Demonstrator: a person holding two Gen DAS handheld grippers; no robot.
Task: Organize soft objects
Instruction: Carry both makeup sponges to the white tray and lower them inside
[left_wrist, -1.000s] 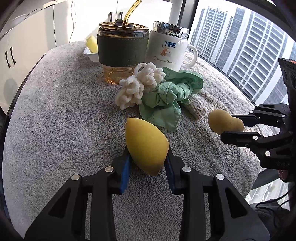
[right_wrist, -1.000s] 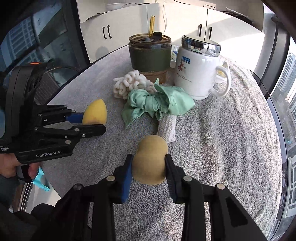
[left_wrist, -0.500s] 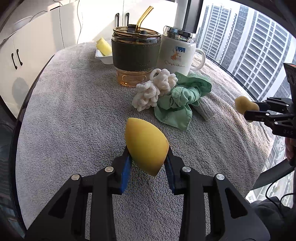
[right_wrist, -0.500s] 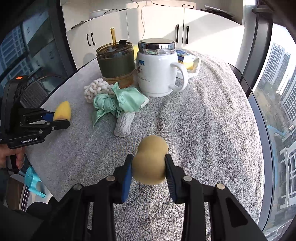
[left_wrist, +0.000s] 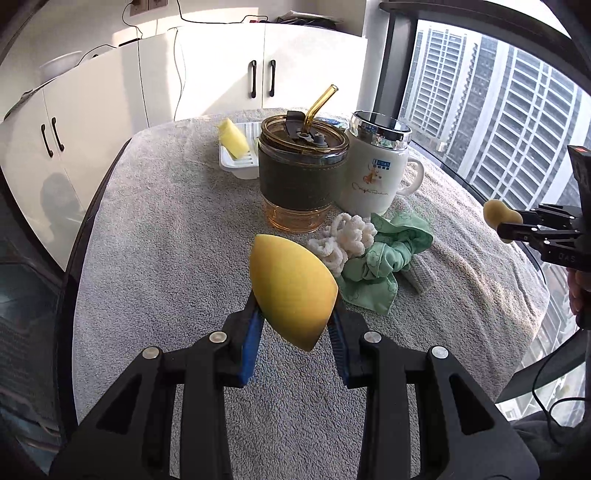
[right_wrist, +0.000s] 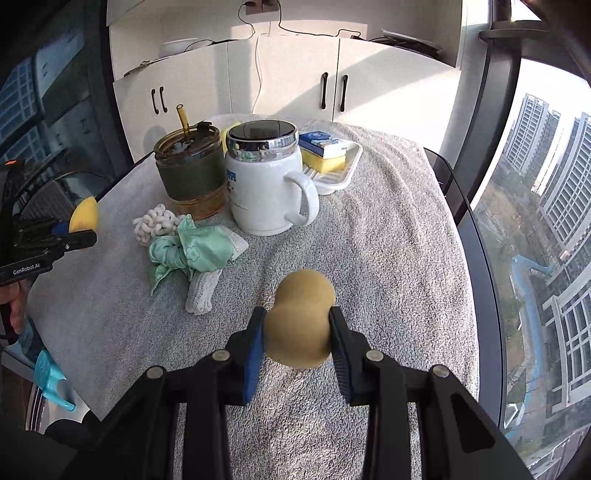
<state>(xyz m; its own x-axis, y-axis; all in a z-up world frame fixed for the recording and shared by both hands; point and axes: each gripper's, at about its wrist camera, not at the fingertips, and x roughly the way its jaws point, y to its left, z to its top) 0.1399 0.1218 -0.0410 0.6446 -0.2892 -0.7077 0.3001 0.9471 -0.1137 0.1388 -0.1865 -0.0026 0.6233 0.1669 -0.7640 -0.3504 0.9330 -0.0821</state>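
My left gripper (left_wrist: 295, 334) is shut on a yellow teardrop sponge (left_wrist: 291, 288) and holds it above the grey towel-covered table (left_wrist: 166, 229). My right gripper (right_wrist: 297, 341) is shut on a tan gourd-shaped sponge (right_wrist: 301, 319), also held above the table. A white knitted scrunchie (left_wrist: 345, 240), a green cloth scrunchie (left_wrist: 384, 258) and a pale knitted piece (right_wrist: 201, 291) lie together mid-table. The left gripper with its sponge shows at the far left of the right wrist view (right_wrist: 83, 221); the right one shows at the right of the left wrist view (left_wrist: 496, 216).
A dark-sleeved glass tumbler with a straw (left_wrist: 303, 173) and a white lidded mug (left_wrist: 376, 166) stand behind the soft items. A white tray (right_wrist: 349, 166) at the back holds a yellow sponge (left_wrist: 232, 138) and a blue-topped sponge (right_wrist: 323, 144). White cabinets and windows surround the table.
Both grippers have lifted and pulled back from the table centre with their sponges still held. The items on the table have not moved.
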